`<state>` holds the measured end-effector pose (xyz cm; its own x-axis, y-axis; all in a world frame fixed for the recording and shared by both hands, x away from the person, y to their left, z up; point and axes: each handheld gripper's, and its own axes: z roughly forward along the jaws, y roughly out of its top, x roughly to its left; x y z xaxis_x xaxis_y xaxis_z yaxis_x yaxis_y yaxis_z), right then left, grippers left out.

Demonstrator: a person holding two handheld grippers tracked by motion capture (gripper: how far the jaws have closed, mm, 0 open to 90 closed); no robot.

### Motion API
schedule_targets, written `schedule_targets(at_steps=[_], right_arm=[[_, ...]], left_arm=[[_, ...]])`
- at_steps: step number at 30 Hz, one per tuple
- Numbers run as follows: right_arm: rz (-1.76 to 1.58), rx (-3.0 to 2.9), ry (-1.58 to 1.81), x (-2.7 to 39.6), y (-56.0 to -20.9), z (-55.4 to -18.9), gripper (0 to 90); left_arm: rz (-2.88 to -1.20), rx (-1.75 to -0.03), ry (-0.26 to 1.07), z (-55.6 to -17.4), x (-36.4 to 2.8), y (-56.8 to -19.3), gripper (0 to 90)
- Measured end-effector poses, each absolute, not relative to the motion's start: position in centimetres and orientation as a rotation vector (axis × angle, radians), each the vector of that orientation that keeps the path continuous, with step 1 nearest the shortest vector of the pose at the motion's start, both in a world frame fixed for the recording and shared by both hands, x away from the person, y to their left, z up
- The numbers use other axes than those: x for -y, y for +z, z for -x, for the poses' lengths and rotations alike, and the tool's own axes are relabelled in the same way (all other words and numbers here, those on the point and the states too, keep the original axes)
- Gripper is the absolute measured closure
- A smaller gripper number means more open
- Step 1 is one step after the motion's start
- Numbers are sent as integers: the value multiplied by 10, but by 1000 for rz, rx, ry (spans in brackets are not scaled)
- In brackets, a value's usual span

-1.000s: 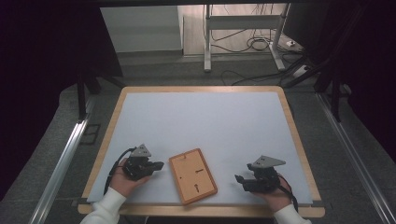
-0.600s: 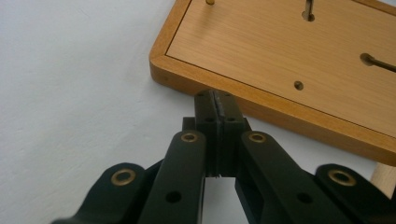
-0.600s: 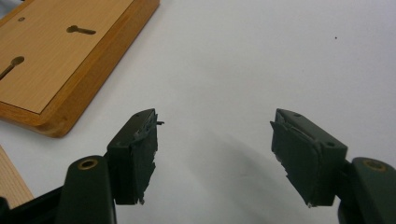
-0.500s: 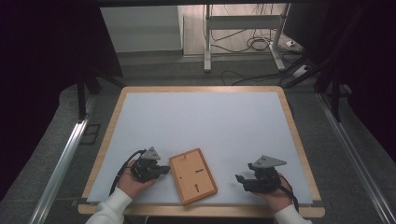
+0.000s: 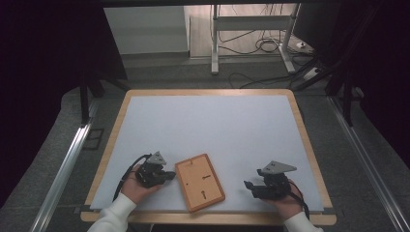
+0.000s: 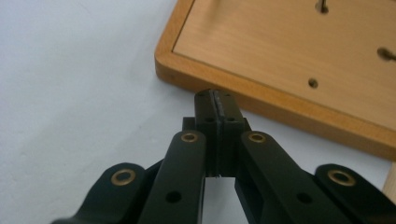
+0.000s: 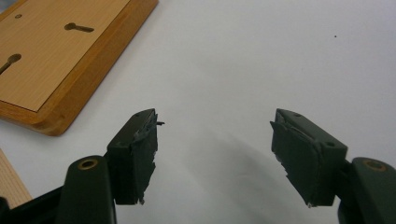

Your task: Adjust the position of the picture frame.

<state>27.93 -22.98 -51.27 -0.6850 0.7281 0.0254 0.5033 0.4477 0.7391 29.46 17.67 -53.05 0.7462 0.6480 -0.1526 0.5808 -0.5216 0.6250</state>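
A wooden board [image 5: 199, 182] lies flat on the white table [image 5: 208, 130], near the table's 6 o'clock edge and a little left of centre in the high view. Its raised frame faces up; the recessed panel shows two keyhole slots and small round holes. The board sits turned slightly, its long side running from about 11 o'clock to 5 o'clock.

Left hand-held gripper [image 5: 167, 175]: resting at the board's 9 o'clock side, held in the person's left hand [image 5: 137, 187], white sleeve visible. Jaws pressed together with nothing between them. In the left gripper view the closed tips [image 6: 215, 100] point at the board's outer edge [image 6: 280, 46] and stand just beside it; whether they touch the wood cannot be told.

Right hand-held gripper [image 5: 249, 186]: at the board's 3 o'clock side, near but apart from it, held in the person's right hand [image 5: 287, 203]. Jaws spread, with bare table surface between them. In the right gripper view [image 7: 215, 140] the board's corner [image 7: 56, 56] lies at about 10 o'clock from the jaws, clear of both pads. The pad coverings appear frayed at the edges.

A cable trails from each gripper toward the person. The table has a wooden rim around the white surface.
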Motion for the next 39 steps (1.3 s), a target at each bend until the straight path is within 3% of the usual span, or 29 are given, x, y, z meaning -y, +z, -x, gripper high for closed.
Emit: schedule_targets(at_steps=[39], right_arm=[[-1060, -2409, 1059, 229, -515, -281, 321]], left_arm=[[-2246, -933, 136, -344, -148, -533, 900]])
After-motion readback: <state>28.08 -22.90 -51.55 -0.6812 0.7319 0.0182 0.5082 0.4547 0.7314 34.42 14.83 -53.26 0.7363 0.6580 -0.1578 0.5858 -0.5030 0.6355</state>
